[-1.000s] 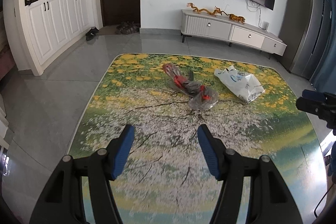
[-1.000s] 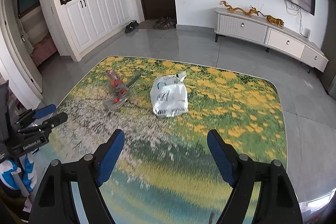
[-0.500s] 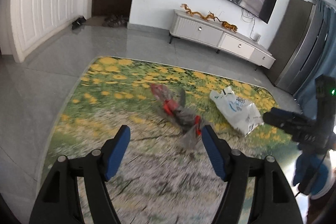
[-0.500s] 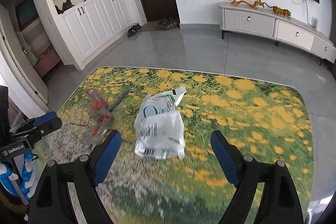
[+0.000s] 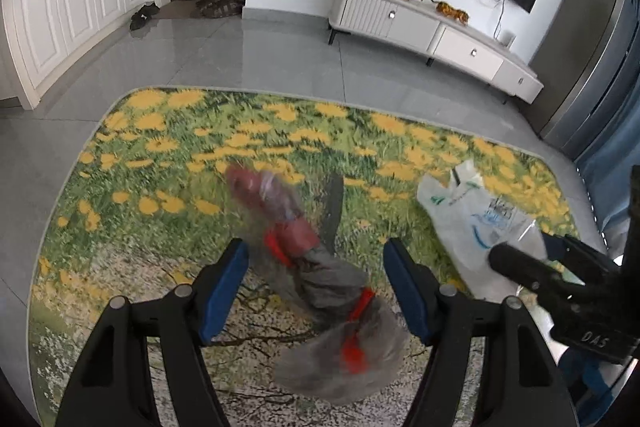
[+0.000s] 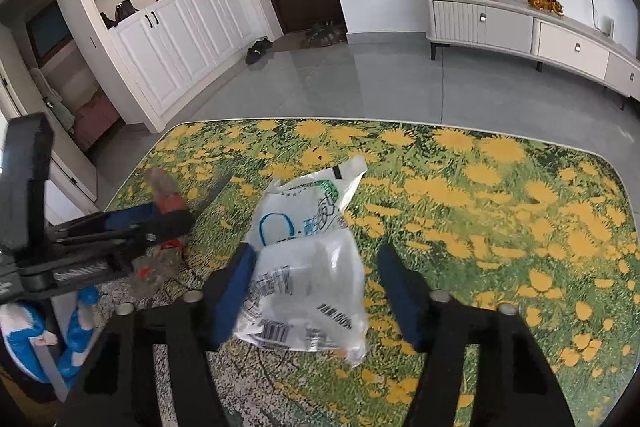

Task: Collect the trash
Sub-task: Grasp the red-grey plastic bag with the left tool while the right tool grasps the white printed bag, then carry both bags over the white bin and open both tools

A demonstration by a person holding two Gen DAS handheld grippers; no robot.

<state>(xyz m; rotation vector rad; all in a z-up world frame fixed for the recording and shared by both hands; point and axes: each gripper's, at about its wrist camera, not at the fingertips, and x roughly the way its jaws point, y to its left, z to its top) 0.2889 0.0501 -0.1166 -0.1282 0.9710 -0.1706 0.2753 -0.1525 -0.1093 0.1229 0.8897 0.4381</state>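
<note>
White plastic bag is being straddled lengthwise by the closing right hand-held gripper, not yet pinched; the red-grey wrapper is being framed by the released left hand-held gripper.

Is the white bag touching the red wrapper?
Apart. The right wrist view shows flowered mat between the white bag and the red wrapper.

Bright daylight, fisheye warp, motion blur
</note>
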